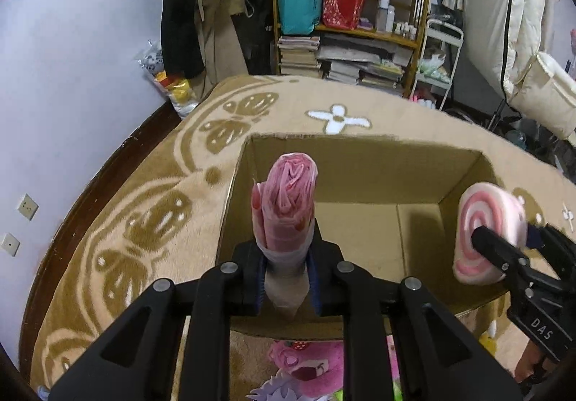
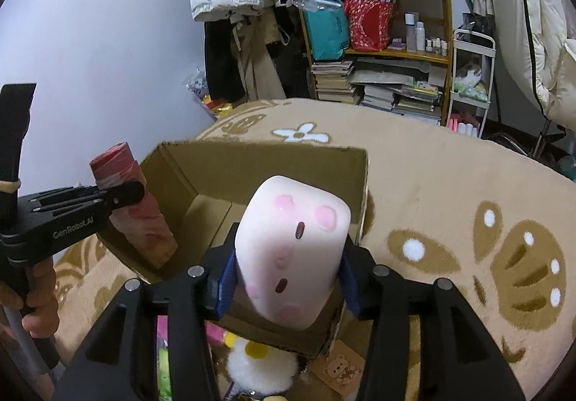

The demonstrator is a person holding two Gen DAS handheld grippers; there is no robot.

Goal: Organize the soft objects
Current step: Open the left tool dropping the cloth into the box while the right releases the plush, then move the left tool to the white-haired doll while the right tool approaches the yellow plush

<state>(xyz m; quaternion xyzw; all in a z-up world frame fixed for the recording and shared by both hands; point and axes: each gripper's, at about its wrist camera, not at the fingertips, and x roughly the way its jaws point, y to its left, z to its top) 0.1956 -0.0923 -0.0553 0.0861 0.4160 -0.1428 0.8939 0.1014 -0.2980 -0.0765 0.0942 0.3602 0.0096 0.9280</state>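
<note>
pink plush [image 1: 306, 365] cut off by bottom edge, half hidden behind claw linkage.

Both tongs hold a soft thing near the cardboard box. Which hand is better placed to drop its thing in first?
Probably the left. Its tongs hold the pink rolled cloth over the cardboard box opening. The right tongs hold the swirl plush at the box's near right corner, partly over the rim.
</note>
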